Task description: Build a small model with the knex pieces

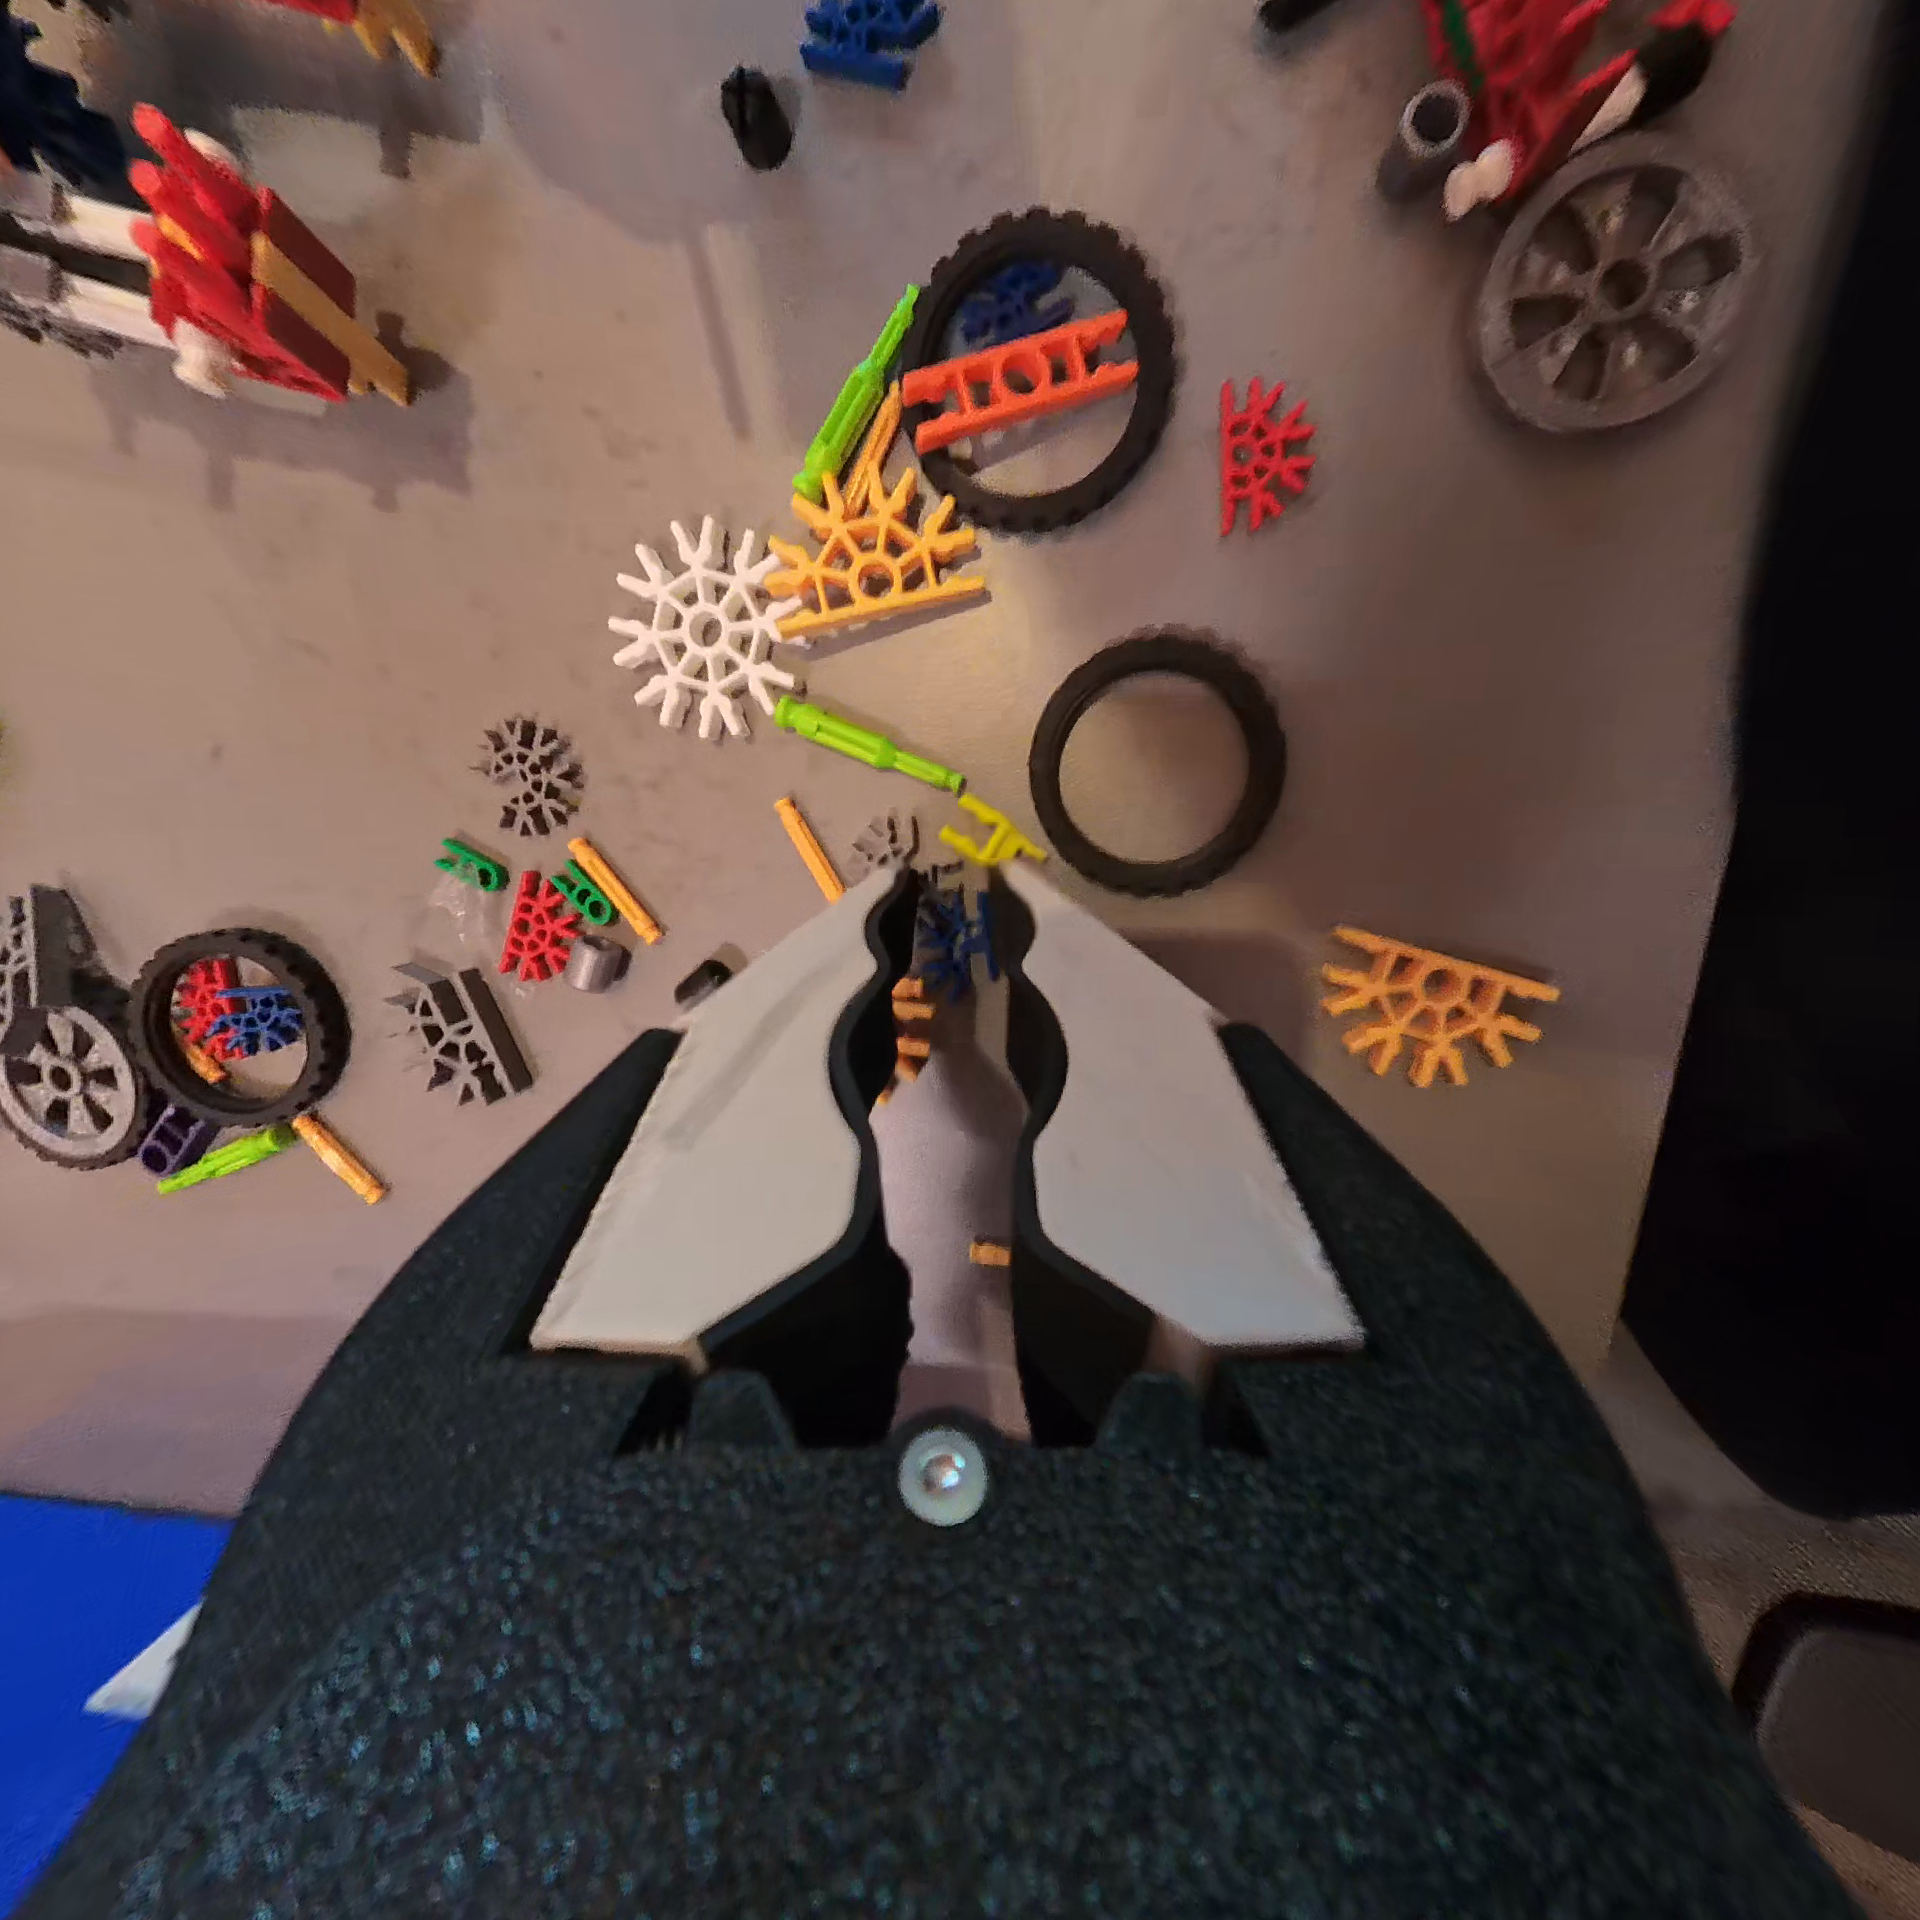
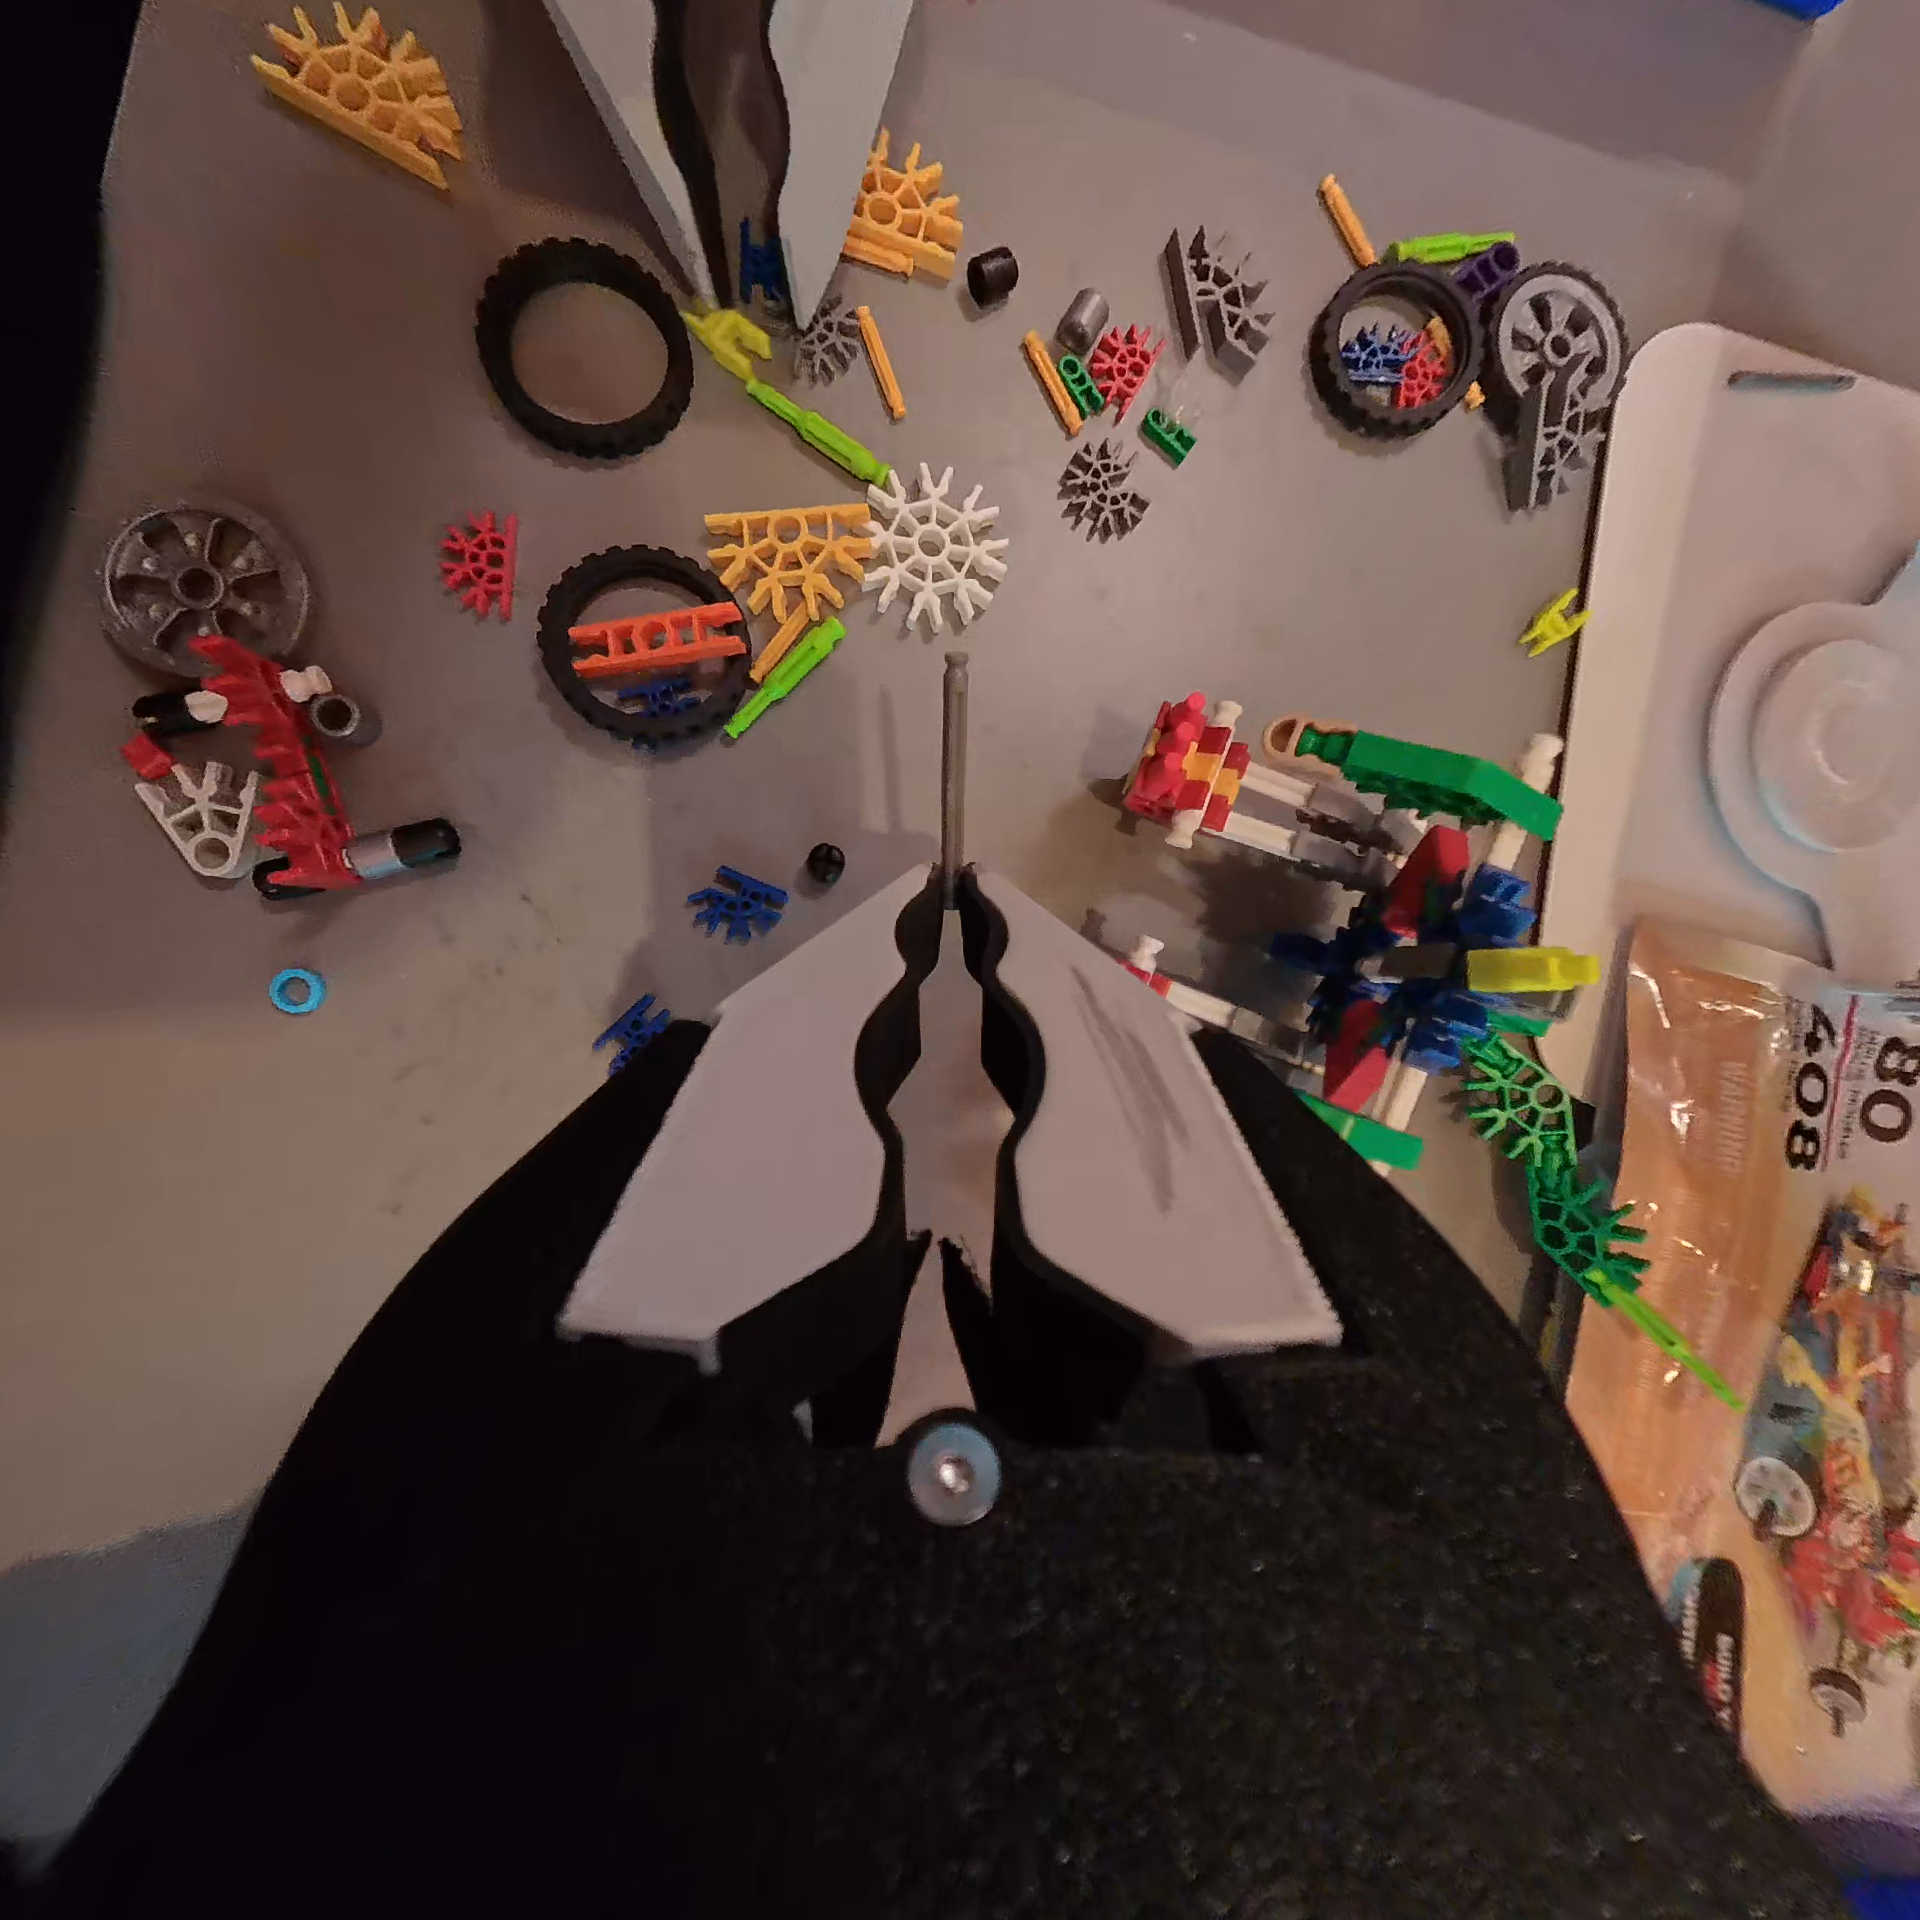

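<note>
My left gripper (image 1: 952, 883) is shut on a small blue snowflake connector (image 1: 956, 935), low over the grey table (image 1: 312, 623). An orange connector (image 1: 910, 1023) lies under its fingers. A small yellow clip (image 1: 987, 836), a grey connector (image 1: 883, 840) and a black tyre (image 1: 1158, 764) lie just past its tips. The right wrist view shows this gripper (image 2: 753, 296) at the top with the blue connector (image 2: 762, 260). My right gripper (image 2: 951, 875) is shut on a thin grey rod (image 2: 954, 769) that sticks straight forward, pointing toward a white snowflake connector (image 2: 933, 545).
Loose parts cover the table: green rods (image 1: 868, 743), a tyre ringing an orange connector (image 2: 644, 646), a red connector (image 2: 480, 561), a grey wheel (image 2: 203, 584), blue connectors (image 2: 738, 902). A built model (image 2: 1392, 935) stands right, beside a printed bag (image 2: 1766, 1299) and a white tray (image 2: 1766, 468). The grippers' ends are close to 15 cm from one another.
</note>
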`<state>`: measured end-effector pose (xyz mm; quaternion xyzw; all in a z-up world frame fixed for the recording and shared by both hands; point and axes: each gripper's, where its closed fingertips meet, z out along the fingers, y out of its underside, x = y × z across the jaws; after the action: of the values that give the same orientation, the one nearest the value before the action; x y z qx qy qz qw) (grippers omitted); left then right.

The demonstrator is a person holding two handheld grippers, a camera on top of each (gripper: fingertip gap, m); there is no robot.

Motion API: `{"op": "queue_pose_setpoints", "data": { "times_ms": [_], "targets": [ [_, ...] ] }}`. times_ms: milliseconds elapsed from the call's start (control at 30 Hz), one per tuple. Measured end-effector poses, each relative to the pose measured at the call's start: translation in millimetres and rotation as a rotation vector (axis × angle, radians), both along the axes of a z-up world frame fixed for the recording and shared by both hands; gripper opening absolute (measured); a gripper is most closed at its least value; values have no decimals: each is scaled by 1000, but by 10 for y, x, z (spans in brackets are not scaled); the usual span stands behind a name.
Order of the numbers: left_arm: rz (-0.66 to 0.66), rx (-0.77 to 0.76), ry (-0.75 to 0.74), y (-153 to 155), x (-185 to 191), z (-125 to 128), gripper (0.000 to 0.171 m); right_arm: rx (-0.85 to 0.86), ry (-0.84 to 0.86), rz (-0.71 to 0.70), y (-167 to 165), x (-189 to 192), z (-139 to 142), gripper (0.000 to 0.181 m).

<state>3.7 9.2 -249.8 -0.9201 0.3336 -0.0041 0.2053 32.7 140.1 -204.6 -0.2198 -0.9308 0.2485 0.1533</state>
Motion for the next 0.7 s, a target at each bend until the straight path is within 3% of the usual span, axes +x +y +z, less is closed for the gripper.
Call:
{"op": "queue_pose_setpoints", "data": {
  "times_ms": [700],
  "targets": [
    [-60, 31, -64, 77, 225, 37, 11, -28, -46, -2, 33, 6, -172, 2]
  ]
}}
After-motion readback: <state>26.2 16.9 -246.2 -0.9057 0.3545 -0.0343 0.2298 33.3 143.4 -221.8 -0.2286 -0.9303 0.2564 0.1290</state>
